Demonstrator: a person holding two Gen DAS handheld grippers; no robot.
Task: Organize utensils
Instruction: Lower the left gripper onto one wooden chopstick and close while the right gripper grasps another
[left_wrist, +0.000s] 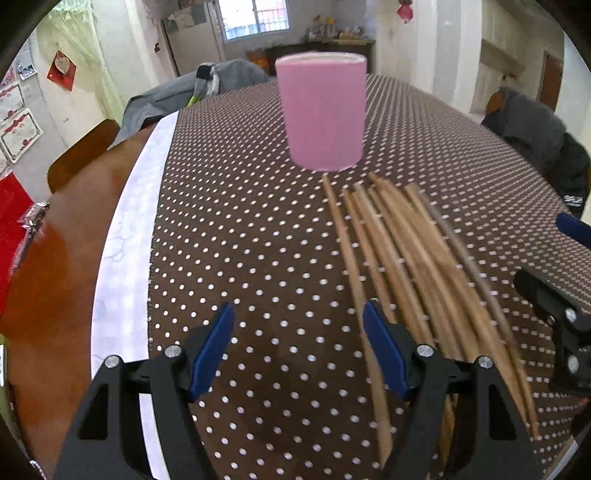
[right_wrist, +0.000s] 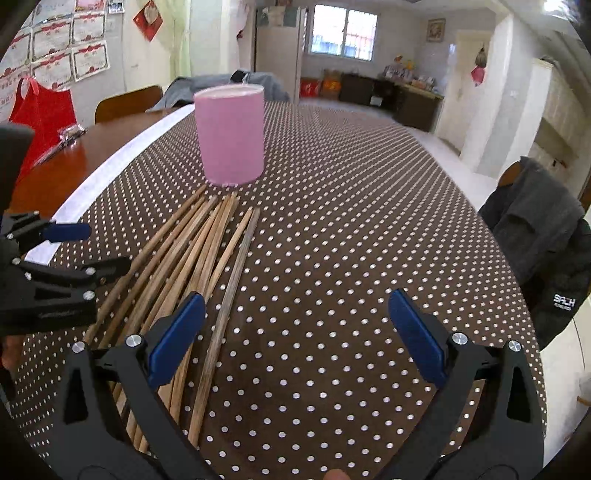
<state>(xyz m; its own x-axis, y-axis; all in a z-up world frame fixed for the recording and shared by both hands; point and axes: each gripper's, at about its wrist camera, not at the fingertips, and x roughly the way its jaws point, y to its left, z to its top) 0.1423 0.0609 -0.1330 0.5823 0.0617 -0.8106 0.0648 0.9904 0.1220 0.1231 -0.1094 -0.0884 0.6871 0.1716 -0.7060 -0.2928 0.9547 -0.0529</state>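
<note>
A pink cylindrical holder (left_wrist: 322, 110) stands upright on the dotted brown tablecloth; it also shows in the right wrist view (right_wrist: 229, 133). Several wooden chopsticks (left_wrist: 410, 266) lie side by side just in front of it, also seen in the right wrist view (right_wrist: 192, 258). My left gripper (left_wrist: 298, 325) is open and empty, low over the cloth, its right finger over the leftmost chopsticks. My right gripper (right_wrist: 297, 314) is open and empty, to the right of the bundle, its left finger over the chopsticks. Each gripper shows at the edge of the other's view.
The dotted cloth (right_wrist: 351, 221) covers a brown wooden table (left_wrist: 66, 266) with a white strip (left_wrist: 129, 240) along its left edge. Chairs with dark jackets (right_wrist: 543, 236) stand at the right. A red bag (right_wrist: 40, 107) lies at the far left.
</note>
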